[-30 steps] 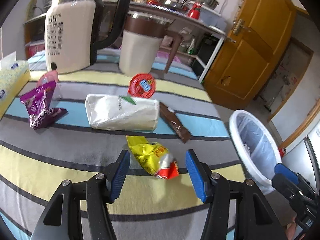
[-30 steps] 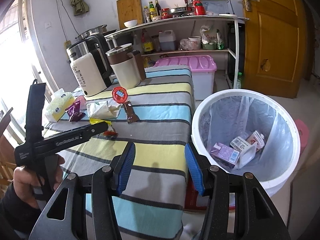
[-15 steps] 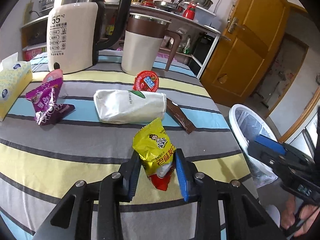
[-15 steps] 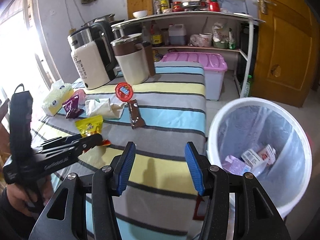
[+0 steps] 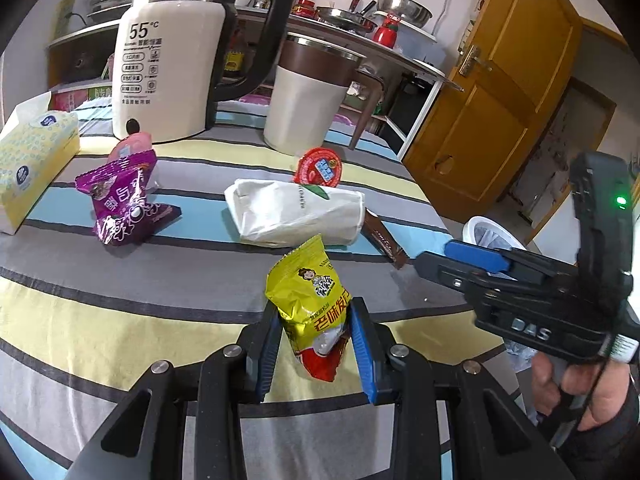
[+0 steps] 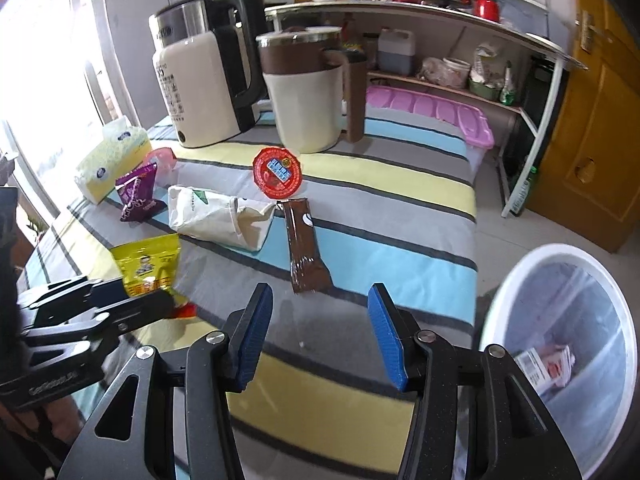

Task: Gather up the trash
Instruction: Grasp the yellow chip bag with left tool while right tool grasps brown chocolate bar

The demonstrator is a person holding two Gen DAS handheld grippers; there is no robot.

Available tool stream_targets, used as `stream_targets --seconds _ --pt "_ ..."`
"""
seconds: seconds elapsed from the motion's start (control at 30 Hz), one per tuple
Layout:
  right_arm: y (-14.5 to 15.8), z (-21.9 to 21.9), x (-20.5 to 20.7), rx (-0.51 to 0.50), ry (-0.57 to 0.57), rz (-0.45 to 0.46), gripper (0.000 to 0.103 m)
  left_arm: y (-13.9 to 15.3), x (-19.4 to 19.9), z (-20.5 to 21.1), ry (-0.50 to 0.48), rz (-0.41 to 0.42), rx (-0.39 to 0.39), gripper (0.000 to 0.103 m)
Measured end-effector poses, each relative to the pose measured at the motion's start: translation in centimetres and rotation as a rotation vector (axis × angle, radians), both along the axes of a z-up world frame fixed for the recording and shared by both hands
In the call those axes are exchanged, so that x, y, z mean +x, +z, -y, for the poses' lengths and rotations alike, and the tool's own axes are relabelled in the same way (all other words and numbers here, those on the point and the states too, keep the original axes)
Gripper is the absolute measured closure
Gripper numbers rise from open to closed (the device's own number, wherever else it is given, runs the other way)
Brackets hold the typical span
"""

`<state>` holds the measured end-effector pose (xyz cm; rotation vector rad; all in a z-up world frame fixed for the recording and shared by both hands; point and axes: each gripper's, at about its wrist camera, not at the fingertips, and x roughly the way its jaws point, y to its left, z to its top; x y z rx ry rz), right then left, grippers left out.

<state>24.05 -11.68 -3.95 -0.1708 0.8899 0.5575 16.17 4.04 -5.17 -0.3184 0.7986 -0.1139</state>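
Clamped between the blue pads of the left gripper — a yellow snack packet, held upright, red lower end hanging toward the striped tablecloth. Jaws are pressed against both sides of the packet. From the right wrist view the same packet is seen at 9 o'clock, gripped by the left tool over the table's near left part.

Right gripper: jaws are closing, nothing between them — only cloth is seen below the gap. A brown wrapper lies flat just beyond the pads, at 12 o'clock. Farther at 12, a red round lid; at 11, a white paper bag on its side, then a purple packet. A white bin with a clear liner stands off the table at 3 o'clock, some packaging visible inside. Kettle and brown-topped jug are noted at the table's far end.
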Motion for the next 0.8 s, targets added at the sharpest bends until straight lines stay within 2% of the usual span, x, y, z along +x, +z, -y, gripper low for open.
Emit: stream_targets --seconds 0.23,0.33,0.4,0.8 --pt "-1.6 -1.6 1.9 -0.015 0.014 -0.047 0.059 -0.1 0.1 -0.5 -0.003 -0.004 -0.016 0.069" --pt "-1.8 -2.0 2.2 -0.027 0.013 -0.038 0.065 -0.2 0.1 -0.5 -0.007 -0.006 -0.019 0.069" --pt "-1.7 -2.0 2.2 -0.028 0.009 -0.036 0.075 -0.2 0.1 -0.5 -0.011 -0.007 -0.018 0.069" --pt "-0.2 0.7 -1.1 0.04 -0.04 -0.018 0.075 0.2 -0.3 0.5 -0.024 -0.003 0.011 0.069"
